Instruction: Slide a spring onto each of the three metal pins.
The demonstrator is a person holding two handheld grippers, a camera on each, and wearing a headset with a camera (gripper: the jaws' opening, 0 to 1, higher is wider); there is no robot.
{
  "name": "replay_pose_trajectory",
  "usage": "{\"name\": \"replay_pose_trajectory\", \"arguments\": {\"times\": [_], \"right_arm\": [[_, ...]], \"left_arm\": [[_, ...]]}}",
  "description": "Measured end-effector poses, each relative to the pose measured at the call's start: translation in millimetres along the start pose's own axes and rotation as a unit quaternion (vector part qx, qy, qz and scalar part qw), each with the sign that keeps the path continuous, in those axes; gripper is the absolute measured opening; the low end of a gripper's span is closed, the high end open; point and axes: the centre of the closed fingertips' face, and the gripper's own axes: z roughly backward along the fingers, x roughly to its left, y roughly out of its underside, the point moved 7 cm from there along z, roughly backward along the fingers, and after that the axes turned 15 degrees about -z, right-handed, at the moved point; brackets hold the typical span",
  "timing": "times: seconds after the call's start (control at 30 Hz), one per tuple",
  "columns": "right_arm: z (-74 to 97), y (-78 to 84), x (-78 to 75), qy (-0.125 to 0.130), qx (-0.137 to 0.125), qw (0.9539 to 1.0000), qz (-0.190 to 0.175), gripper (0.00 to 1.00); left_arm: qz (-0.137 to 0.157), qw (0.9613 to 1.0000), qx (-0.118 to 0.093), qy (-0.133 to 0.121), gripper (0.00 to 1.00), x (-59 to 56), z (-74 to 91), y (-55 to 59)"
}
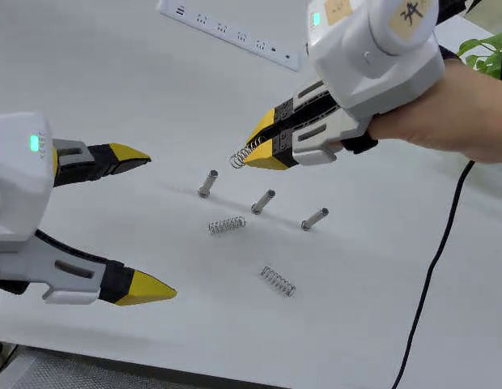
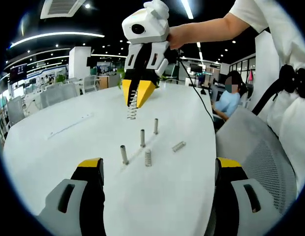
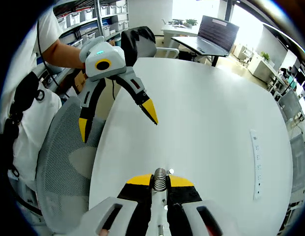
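The white bench (image 1: 113, 65) has open room mid-bench, where the left gripper (image 1: 160, 225), toward the front edge, holds its jaws wide apart and the right gripper (image 1: 255, 154), clamped on a spring (image 1: 241, 156), hovers beside three bare standing pins (image 1: 263, 201), so the first threading seems in hand, calling for the coil aligned over a pin, while two loose springs (image 1: 227, 224) lie nearby

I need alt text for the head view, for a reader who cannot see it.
The right gripper, shut on a spring, hovers close to three metal pins on a white table. Two loose springs lie near the pins, and the left gripper is open at the left.
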Motion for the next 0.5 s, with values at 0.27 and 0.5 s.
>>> {"name": "replay_pose_trajectory", "arguments": {"times": [0.27,0.5], "right_arm": [[-25.6,-0.1,-15.6,0.000,0.033,0.9994,0.003,0.06],[-38.8,1.6,-23.0,0.000,0.045,0.9990,-0.001,0.06]], "left_arm": [[0.012,0.9998,-0.014,-0.001,0.99,2.2,0.8,8.0],[0.022,0.9995,-0.019,-0.009,0.99,4.7,1.1,13.0]]}}
